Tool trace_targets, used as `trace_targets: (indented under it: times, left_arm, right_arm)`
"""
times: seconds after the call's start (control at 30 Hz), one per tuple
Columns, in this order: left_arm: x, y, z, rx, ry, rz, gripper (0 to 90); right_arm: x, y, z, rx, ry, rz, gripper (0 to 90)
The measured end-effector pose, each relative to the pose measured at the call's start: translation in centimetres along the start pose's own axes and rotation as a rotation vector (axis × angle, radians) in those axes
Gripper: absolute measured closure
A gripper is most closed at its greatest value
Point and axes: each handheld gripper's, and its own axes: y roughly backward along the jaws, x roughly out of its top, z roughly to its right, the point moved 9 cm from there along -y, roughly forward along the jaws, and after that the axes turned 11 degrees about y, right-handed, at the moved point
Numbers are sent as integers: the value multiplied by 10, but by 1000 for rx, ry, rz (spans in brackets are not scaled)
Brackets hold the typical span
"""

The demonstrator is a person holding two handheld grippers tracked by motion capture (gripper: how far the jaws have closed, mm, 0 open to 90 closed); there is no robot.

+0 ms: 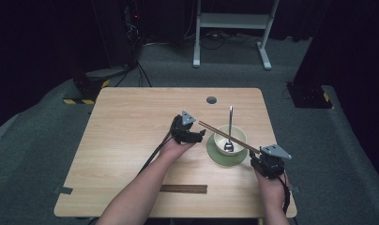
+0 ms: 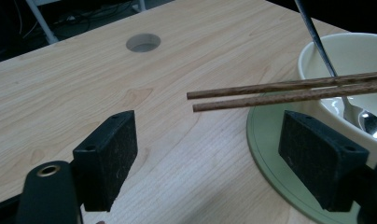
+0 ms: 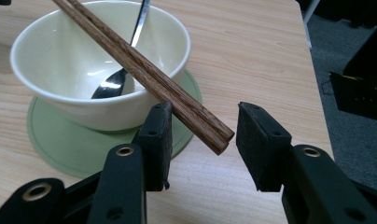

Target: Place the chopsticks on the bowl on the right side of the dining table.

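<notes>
Chopsticks (image 3: 144,70) laid across bowl (image 3: 51,51) rim, near end between right gripper (image 3: 203,140) jaws (apart, unclamped); far tips ahead of open-jawed left gripper (image 2: 207,161).

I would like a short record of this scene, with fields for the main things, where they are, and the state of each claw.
chopsticks: a pair laid across the bowl's rim, one end between the right claw's jaws
bowl: cream, standing on the green plate
spoon: in the bowl, handle leaning on the rim
left claw: open, beside the chopsticks' far tips, not touching
right claw: open; pads not pressing the chopsticks
table: light wood
</notes>
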Motion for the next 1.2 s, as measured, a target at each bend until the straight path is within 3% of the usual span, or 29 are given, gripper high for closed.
trace_targets:
  times: [0.17,0.33,0.57,1.03,1.2]
  left_arm:
    - [2,-5,3,-2,-4,15,201]
    - [-1,-9,5,-24,30,7,210]
    - [0,-12,9,-40,36,22,230]
    - [-2,-12,14,-61,20,21,252]
    - [-3,-11,18,-66,14,14,252]
  right_arm:
    - [-1,-6,8,-9,-14,-3,537]
    - [0,-12,11,-18,-20,-6,529]
    - [2,-19,13,-20,-20,-11,527]
    - [6,-27,23,-13,-20,-17,505]
    - [7,-26,20,-7,-18,-8,498]
